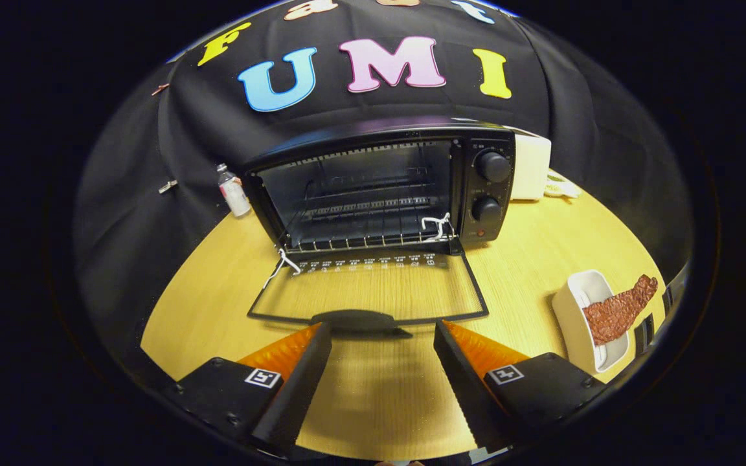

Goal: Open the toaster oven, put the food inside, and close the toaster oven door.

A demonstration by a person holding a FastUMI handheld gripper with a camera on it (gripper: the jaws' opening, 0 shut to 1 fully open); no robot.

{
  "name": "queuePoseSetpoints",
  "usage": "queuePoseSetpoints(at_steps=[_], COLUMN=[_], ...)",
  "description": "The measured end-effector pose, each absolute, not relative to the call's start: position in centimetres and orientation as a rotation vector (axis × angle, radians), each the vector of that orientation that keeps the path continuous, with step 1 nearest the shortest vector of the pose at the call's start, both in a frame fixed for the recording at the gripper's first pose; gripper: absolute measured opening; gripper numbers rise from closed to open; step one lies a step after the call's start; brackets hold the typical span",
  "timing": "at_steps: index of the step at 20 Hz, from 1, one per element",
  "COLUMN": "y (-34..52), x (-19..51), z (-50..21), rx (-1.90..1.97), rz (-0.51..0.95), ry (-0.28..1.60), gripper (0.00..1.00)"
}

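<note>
The toaster oven point(379, 188) stood straight ahead of the gripper point(383, 336), its door point(366, 291) already folded down flat onto the wooden table point(528, 259), with the door handle point(360, 320) lying just beyond the fingertips and roughly between them. The fingers were spread apart and held nothing — bare tabletop showed through the gap. Opening looked done; judging by that, the food was next.

The food point(619, 310), a brown slab, lay in a white tray point(574, 317) off to the right of the right finger, beside the open door and nearer the gripper than the oven's mouth. Its long axis ran slantwise, from close to the right finger up and away toward the table's far right, with one end hanging over the tray's rim. So the coming move probably called for a swing to the right and a turn of the fingers to cross that slant — not run along it. The wire rack point(366, 241) inside sat open to receive it.
</note>
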State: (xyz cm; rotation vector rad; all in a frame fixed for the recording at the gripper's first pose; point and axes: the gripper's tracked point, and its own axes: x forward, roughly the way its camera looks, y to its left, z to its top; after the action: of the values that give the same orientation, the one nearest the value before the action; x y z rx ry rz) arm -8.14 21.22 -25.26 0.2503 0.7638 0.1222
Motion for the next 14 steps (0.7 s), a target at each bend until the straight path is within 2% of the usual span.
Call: queuePoseSetpoints(at_steps=[5,14], y=[11.8,-4.9], x=[-11.0,-9.0], z=[-21.9,-21.0], rx=[0.233,0.356], rz=[0.097,-0.09], ry=[0.775,0.756], gripper=[0.99,0.99])
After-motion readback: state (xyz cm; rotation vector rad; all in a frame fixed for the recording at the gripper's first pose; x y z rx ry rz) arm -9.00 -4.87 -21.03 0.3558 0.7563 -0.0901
